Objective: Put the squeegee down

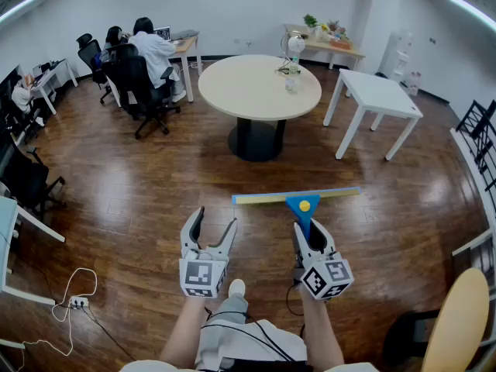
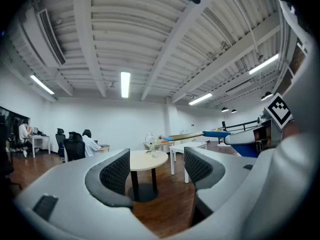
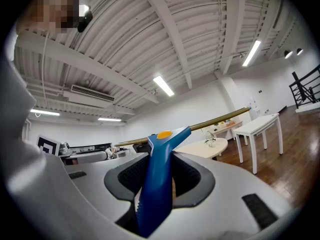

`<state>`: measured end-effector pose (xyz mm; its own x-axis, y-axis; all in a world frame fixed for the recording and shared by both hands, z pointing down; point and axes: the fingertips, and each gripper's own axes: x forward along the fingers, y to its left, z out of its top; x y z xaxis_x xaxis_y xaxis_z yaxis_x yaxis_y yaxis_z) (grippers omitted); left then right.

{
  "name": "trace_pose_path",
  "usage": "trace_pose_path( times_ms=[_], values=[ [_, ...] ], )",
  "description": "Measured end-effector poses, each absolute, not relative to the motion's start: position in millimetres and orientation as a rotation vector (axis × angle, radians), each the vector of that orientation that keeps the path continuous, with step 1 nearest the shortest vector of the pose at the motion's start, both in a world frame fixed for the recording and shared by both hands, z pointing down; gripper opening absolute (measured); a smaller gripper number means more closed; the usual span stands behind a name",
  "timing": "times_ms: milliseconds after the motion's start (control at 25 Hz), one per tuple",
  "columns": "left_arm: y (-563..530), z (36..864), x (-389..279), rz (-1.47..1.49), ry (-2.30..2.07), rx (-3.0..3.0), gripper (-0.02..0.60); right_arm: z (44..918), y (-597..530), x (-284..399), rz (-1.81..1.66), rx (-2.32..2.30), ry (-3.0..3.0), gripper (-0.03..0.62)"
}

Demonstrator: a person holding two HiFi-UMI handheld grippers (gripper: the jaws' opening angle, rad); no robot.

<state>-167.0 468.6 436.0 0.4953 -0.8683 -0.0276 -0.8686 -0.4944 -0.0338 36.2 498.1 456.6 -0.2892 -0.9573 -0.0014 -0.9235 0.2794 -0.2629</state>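
While looking down from head height, can see the right gripper [image 1: 311, 231] clamped shut on the blue handle of the squeegee [image 1: 303, 206], pressed in on both sides of it. Holding the thing up in the air over the wood floor [image 1: 139, 208], not resting on anything, with the long blade running crosswise just past the jaw tips and the yellow button on the handle facing up. Same story from the right gripper view: handle sticking up between the two dark ribbed pads [image 3: 129, 176], blade stretching off to the left and up to the right. Got the left gripper [image 1: 215, 219] just beside it, pointing forward as well, jaws spread wide apart with nothing between them, only floor and the round table [image 2: 145, 160] showing through the gap. Well apart from the squeegee, further out: that same beige table on its dark pedestal, then a white square table [image 1: 376, 91] off to its right. Also spotting a person in white [image 1: 153, 49] seated at a desk [image 1: 184, 43] in the far left corner, plus a loose cable [image 1: 74, 293] on the floor at lower left.
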Motion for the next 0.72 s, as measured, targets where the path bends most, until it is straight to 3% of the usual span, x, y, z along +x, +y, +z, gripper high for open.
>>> trace_pose_path(
  times_ms=[360,720],
  values=[
    [327,424,-197,0.033,1.495,-2.687,0.319,431,364,4,-0.231,-1.786,2.351,0.155],
    [257,430,-211,0.018,1.581,-2.706,0.319,433,289,8,-0.275,-1.792,2.353,0.155]
  ],
)
